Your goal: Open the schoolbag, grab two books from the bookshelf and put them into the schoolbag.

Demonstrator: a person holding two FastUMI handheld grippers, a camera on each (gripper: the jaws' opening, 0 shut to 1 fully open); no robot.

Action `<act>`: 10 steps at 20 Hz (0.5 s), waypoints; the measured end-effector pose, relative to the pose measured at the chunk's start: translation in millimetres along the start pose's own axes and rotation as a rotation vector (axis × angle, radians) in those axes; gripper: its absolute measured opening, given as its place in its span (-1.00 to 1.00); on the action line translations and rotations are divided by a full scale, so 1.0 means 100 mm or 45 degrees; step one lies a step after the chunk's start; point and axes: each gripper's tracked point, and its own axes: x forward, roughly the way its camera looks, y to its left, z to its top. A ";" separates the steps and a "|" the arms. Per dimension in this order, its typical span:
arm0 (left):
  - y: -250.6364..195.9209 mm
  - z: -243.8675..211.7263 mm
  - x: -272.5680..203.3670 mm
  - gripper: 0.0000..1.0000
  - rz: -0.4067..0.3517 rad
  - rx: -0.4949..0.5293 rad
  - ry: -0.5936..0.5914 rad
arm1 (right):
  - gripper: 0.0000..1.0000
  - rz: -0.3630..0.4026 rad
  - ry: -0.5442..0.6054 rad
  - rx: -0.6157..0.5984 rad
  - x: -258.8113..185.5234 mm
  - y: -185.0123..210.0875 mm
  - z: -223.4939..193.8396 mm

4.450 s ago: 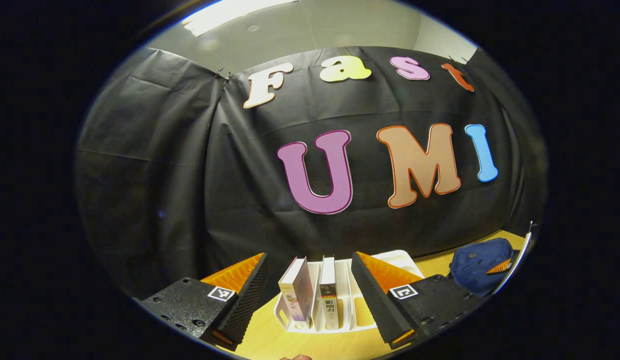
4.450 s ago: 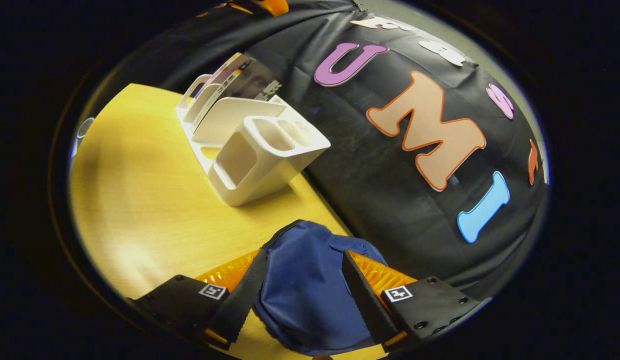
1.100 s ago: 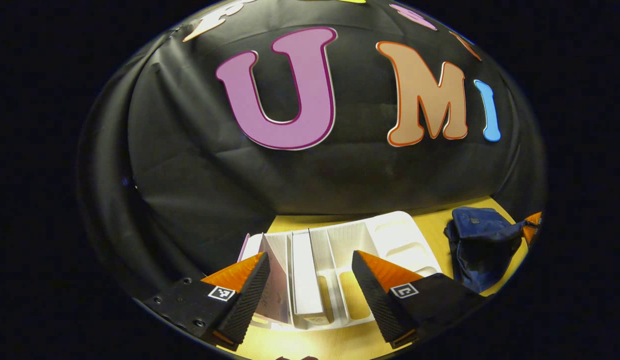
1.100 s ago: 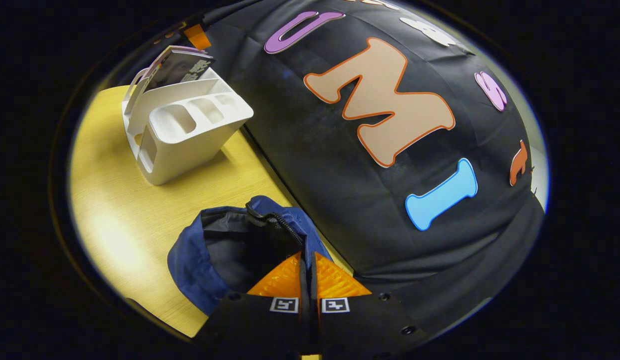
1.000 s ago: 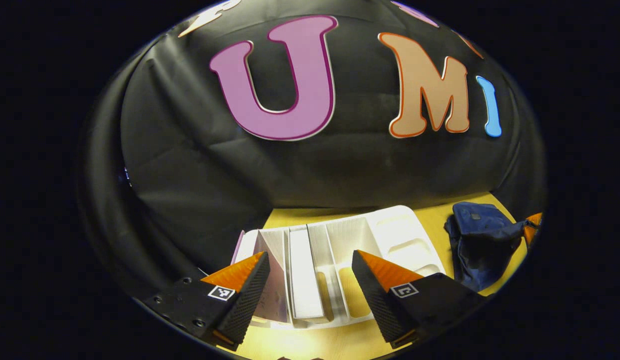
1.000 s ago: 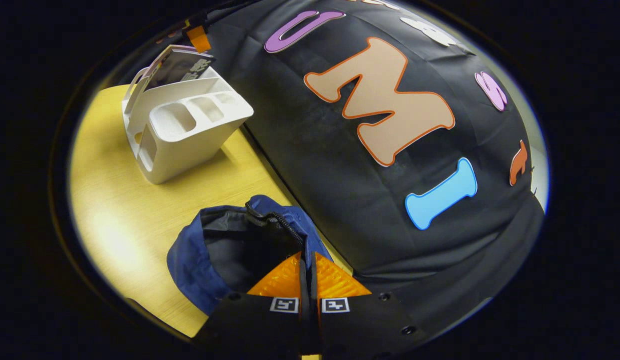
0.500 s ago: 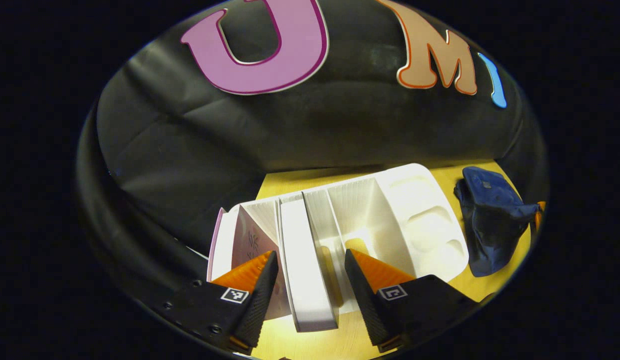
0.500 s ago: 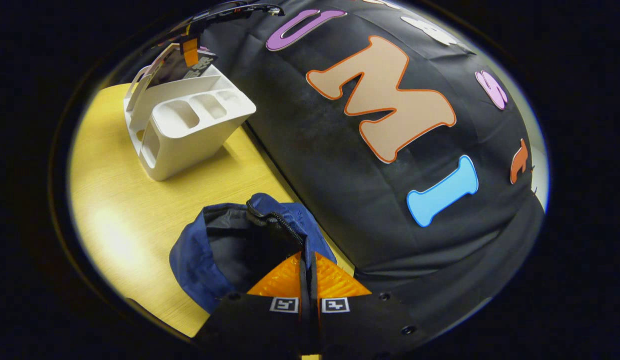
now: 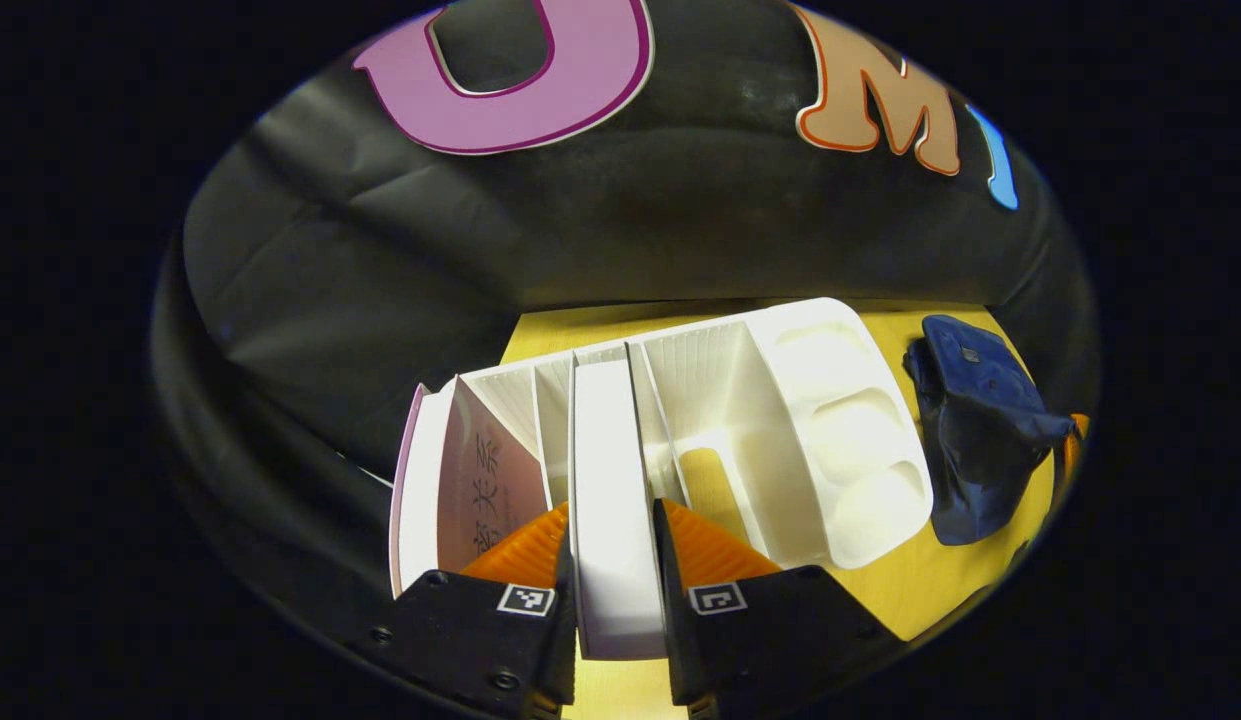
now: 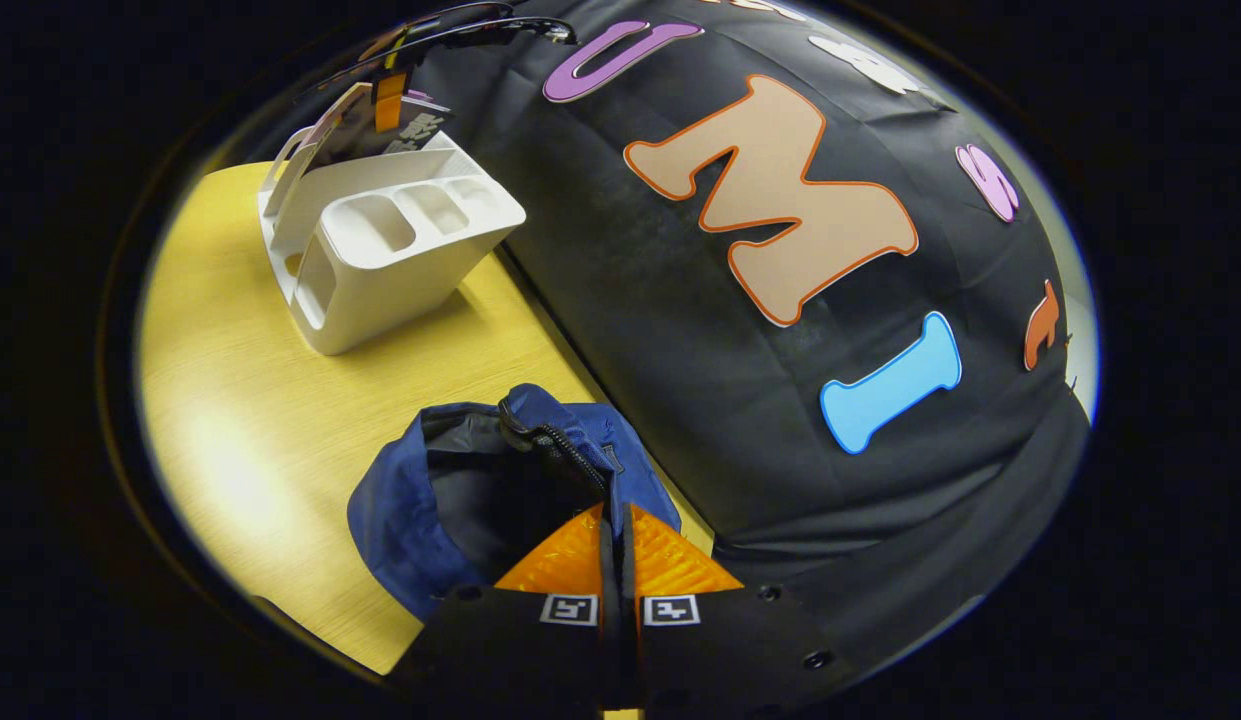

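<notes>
A white bookshelf [image 9: 830, 420] stands on the yellow table and holds two upright books. My left gripper [image 9: 612, 515] is shut on the top edge of the white book [image 9: 610, 500] in the middle slot, one finger on each side. A second book with a pinkish cover [image 9: 480, 480] leans in the slot to its left. The blue schoolbag [image 10: 400, 510] sits open, its dark lining showing. My right gripper [image 10: 616, 515] is shut on the bag's zipper rim and holds the mouth up. In the left gripper view the schoolbag [image 9: 970, 430] lies to the right of the shelf.
The yellow table [image 10: 240, 400] runs along the black cloth wall, with bare wood between the bookshelf [image 10: 380, 260] and the bag. The shelf's right end has several small cup compartments [image 9: 850, 440]. The left gripper's finger [image 10: 388, 100] shows above the shelf, far off.
My left gripper has come down over the shelf and shut on the white book. The right gripper has stayed shut on the bag's rim, holding it open.
</notes>
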 end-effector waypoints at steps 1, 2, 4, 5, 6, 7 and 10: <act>-0.02 0.02 -0.03 -0.34 -0.002 -0.019 -0.013 | -0.94 0.000 -0.002 0.001 -0.01 0.00 0.00; -0.03 0.01 -0.07 -0.38 -0.001 -0.021 -0.006 | -0.94 0.000 -0.003 0.003 0.00 0.00 0.00; -0.05 0.01 -0.15 -0.44 -0.015 -0.039 -0.032 | -0.94 0.004 -0.003 0.002 0.00 0.01 0.00; -0.06 -0.01 -0.23 -0.43 -0.024 -0.038 -0.037 | -0.94 0.005 -0.005 0.001 -0.01 0.01 0.00; -0.05 -0.01 -0.28 -0.46 -0.028 -0.047 -0.047 | -0.94 0.007 -0.006 0.003 -0.02 0.02 0.00; -0.04 -0.02 -0.34 -0.46 -0.029 -0.056 -0.062 | -0.94 0.008 -0.006 0.006 -0.02 0.02 0.00; 0.00 -0.08 -0.52 -0.48 -0.031 -0.095 -0.086 | -0.94 0.011 -0.011 0.009 -0.02 0.03 0.00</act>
